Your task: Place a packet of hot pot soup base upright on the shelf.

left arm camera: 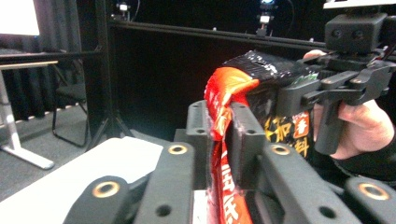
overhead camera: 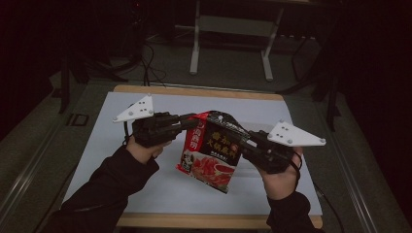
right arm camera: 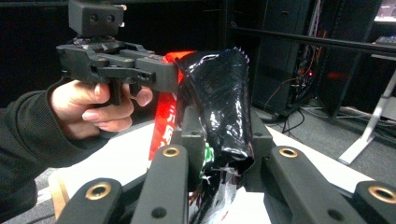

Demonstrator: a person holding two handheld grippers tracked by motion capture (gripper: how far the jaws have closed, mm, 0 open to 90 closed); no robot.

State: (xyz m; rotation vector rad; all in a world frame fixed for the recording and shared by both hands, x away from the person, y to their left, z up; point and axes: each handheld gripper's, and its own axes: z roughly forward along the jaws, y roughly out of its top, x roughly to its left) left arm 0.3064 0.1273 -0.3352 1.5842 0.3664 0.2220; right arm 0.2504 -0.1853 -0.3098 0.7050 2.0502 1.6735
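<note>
the red-and-black food packet (overhead camera: 210,149) hangs in the air above the white table (overhead camera: 121,170), between both hands. the left gripper (overhead camera: 187,120) pinches its red side edge and the right gripper (overhead camera: 243,138) clamps its black top corner, with chair legs on the floor beyond.

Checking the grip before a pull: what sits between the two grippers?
The red-and-black food packet, held above the table by the left gripper and right gripper, in the high view.

The red and black bag (overhead camera: 210,150) has big yellow Chinese words, too blurry to read.
</note>
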